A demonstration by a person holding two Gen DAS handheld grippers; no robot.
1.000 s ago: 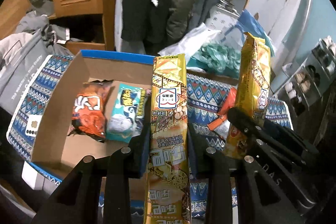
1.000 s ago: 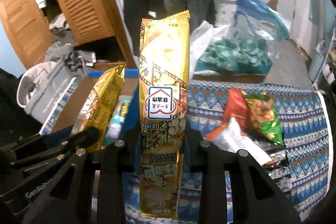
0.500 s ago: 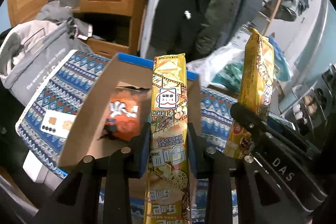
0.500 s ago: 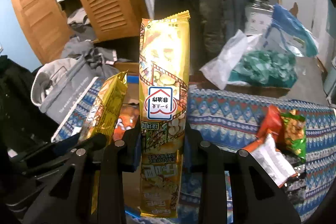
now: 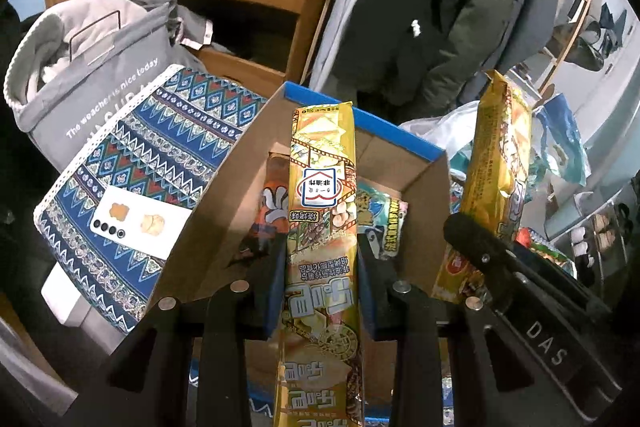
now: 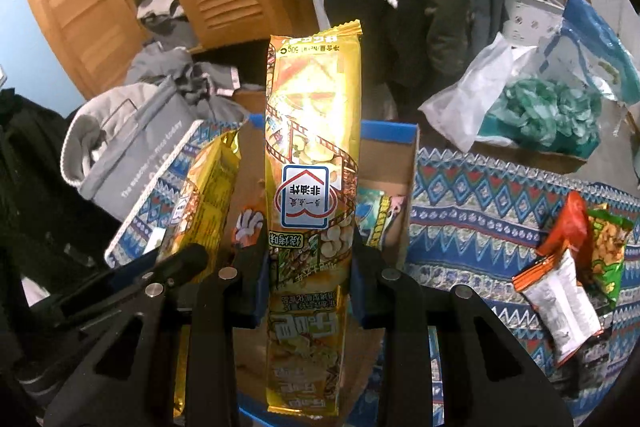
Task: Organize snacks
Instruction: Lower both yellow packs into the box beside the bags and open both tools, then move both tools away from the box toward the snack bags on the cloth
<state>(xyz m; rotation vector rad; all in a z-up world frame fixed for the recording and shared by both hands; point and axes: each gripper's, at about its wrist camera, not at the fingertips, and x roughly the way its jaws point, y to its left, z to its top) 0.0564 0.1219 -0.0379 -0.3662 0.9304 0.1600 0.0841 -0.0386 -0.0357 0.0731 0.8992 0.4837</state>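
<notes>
My left gripper is shut on a long gold snack pack that stands upright over the open cardboard box. In the right wrist view my right gripper is shut on a second gold snack pack, also upright, above the same box. Each view shows the other gripper's pack at its side: the right one and the left one. Inside the box lie an orange packet and a teal packet, both partly hidden by the gold packs.
A patterned blue cloth covers the table. Loose snack packets lie on it to the right. A white phone rests on the cloth left of the box. A grey bag, hanging coats and a wooden louvred door stand behind.
Both grippers have moved left with their gold packs and now stand over the box. The box has shifted toward the middle of each view; the loose packets have slid right.
</notes>
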